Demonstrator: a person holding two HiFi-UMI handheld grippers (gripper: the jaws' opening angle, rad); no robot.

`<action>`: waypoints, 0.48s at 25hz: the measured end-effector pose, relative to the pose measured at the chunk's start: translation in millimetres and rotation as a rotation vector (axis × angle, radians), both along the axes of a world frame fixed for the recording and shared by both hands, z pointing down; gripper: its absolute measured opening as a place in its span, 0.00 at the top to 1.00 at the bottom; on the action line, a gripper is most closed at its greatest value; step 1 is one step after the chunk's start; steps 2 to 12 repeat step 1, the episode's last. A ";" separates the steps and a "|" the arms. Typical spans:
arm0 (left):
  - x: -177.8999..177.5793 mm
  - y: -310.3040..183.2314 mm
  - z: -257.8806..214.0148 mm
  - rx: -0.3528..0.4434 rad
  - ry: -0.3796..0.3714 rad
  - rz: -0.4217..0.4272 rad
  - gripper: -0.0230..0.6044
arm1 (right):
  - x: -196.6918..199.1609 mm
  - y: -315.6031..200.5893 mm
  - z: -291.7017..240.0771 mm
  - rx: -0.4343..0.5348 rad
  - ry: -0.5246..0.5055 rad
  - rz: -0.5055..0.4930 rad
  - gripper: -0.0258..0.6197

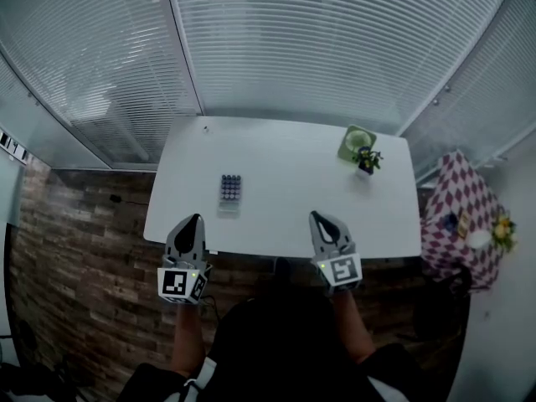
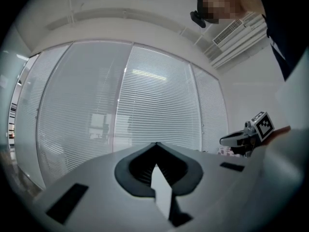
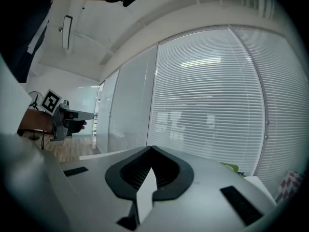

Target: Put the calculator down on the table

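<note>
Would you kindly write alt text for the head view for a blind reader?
A calculator lies flat on a white table; the left gripper and the right gripper, both shut and empty, are at its near edge. A potted plant stands far right.

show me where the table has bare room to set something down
The table is mostly bare. The widest free patch is the middle, between the calculator and the plant. The far left corner behind the calculator is free too. Only the far right corner is crowded, with the plant and a green item beside it.
</note>
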State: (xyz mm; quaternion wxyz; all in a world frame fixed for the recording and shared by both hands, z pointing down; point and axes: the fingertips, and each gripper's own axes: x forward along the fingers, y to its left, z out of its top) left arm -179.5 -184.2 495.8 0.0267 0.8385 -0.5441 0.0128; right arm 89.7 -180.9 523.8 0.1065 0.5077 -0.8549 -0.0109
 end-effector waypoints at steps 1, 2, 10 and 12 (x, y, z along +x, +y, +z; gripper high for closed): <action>0.0 -0.8 0.4 -0.002 0.002 0.000 0.95 | 0.7 0.5 -0.3 0.002 0.005 -0.001 0.95; 0.0 -0.8 0.4 -0.002 0.002 0.000 0.95 | 0.7 0.5 -0.3 0.002 0.005 -0.001 0.95; 0.0 -0.8 0.4 -0.002 0.002 0.000 0.95 | 0.7 0.5 -0.3 0.002 0.005 -0.001 0.95; 0.0 -0.8 0.4 -0.002 0.002 0.000 0.95 | 0.7 0.5 -0.3 0.002 0.005 -0.001 0.95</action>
